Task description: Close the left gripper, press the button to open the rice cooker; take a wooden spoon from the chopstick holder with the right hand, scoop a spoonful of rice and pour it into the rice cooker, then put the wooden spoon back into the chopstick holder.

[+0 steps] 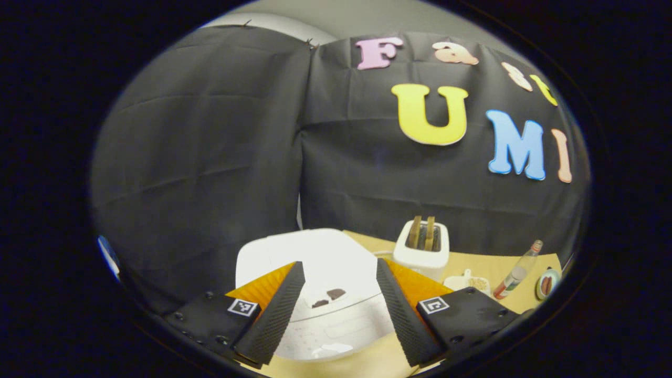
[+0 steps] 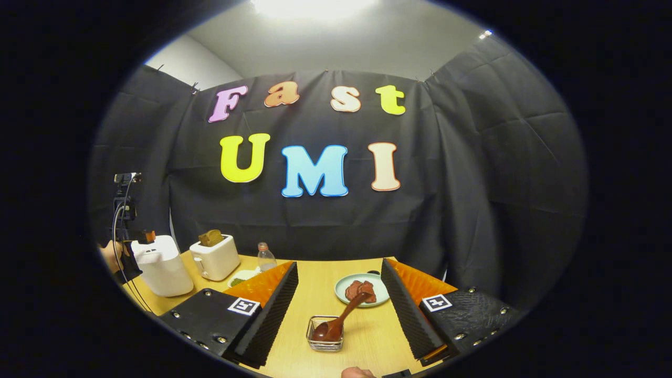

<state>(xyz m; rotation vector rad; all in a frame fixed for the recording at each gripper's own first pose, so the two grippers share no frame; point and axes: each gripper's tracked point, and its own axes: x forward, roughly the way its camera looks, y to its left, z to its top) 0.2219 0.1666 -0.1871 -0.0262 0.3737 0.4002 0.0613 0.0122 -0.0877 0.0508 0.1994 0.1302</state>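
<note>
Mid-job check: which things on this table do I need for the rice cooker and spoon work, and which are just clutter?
Needed: rice cooker, lid shut; wooden spoon in the chopstick holder; left gripper and right gripper, both open.

Clutter: toaster with toast; bottle; plate with reddish food.

black cloth walls (image 2: pixel 472 173); wooden table (image 2: pixel 320 294)
</note>
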